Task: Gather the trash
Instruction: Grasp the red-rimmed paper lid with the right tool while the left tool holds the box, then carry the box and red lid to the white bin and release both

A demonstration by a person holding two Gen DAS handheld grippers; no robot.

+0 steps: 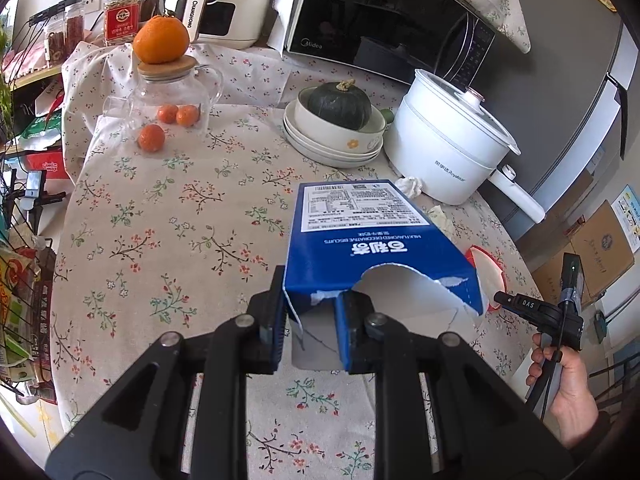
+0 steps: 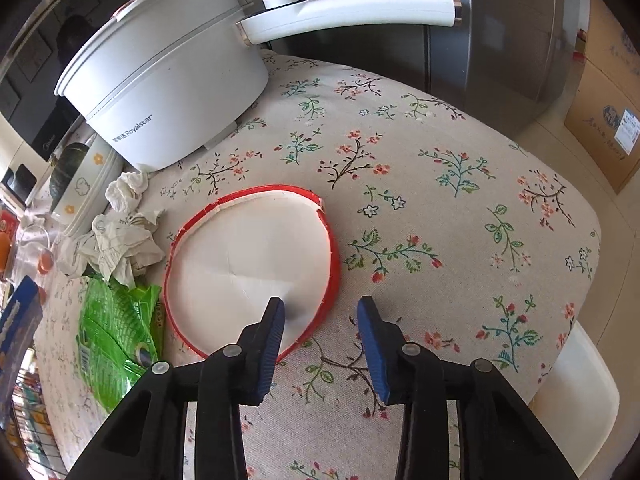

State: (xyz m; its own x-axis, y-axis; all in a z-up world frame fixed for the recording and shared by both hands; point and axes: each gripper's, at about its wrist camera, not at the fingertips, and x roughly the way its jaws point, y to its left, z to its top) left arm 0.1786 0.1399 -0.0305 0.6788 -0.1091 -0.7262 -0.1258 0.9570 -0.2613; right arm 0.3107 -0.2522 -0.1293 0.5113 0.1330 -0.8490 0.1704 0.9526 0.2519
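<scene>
While the left gripper pinched the torn blue biscuit box above the floral tablecloth, the right gripper hung with fingers spread over the red-rimmed paper lid's edge, near the white pot, crumpled tissues beside it.

The blue biscuit box hides most of the red-rimmed paper lid in the left wrist view; in the right wrist view the box is cut off by the left edge. The label print is too small to read. The green wrapper lies partly under crumpled tissues
</scene>
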